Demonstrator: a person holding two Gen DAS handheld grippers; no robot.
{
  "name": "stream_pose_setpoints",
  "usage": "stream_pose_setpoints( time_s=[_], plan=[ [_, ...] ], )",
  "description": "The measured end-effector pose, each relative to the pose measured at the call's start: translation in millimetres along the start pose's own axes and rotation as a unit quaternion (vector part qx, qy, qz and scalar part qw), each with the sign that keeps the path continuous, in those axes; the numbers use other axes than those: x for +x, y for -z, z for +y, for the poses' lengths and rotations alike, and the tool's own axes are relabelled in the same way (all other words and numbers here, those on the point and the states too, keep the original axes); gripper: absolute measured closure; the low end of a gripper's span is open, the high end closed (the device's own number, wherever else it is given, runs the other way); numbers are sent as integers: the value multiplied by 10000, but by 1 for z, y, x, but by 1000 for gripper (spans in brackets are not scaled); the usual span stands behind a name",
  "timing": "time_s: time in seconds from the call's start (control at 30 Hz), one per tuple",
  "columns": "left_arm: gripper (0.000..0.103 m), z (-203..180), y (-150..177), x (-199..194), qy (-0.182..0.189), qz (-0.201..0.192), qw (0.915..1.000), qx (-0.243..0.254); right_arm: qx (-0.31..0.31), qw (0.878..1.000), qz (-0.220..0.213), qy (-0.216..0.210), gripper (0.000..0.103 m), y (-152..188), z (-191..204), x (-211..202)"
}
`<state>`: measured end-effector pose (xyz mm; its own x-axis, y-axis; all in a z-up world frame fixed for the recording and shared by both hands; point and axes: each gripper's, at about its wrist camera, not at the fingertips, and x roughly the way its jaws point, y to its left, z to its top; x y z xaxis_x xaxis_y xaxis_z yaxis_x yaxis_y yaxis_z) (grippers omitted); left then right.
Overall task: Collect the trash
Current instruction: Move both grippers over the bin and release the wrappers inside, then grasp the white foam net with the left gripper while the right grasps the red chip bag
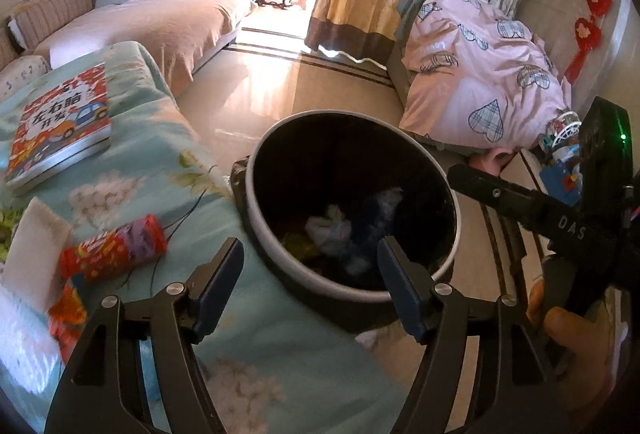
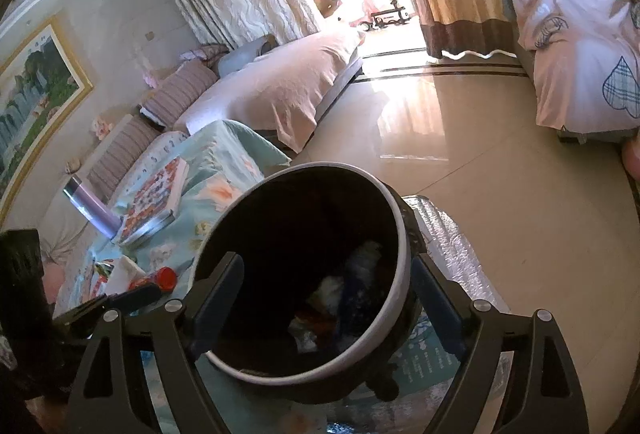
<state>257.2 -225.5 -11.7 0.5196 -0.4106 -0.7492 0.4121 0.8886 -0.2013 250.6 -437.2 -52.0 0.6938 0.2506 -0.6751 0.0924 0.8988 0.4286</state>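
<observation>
Both tongs, left tongs (image 1: 310, 262) and right tongs (image 2: 326, 284), hang spread and empty above a dark bin (image 1: 450, 190) holding crumpled trash (image 1: 334, 230).

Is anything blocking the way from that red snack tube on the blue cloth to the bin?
Nothing visible: the red snack tube lies on open floral cloth, and the bin beside it has no lid.

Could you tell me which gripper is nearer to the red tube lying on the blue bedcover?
Left. The left gripper hangs open beside the red tube, over the bedcover edge. The right gripper is open over the bin, farther from the tube.
</observation>
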Motion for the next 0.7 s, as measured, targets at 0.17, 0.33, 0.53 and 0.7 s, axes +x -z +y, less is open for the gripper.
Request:
stream_pose_setpoints(
  time_s=[0.17,0.33,0.53,0.7],
  plan=[
    [32,12,22,-18,-17,-38,9999,-138,59,9999,-80,-107,11,11,10,-13],
    [31,29,47,-39,-169,-99,9995,-256,116,9996,-127,-239,7,31,24,-21],
    [31,60,71,-63,-266,-154,9978,-580,125,9991,3,-400,7,60,45,-21],
    [31,83,92,-84,-359,-250,9955,-838,69,9984,92,-546,7,80,68,-23]
  ],
)
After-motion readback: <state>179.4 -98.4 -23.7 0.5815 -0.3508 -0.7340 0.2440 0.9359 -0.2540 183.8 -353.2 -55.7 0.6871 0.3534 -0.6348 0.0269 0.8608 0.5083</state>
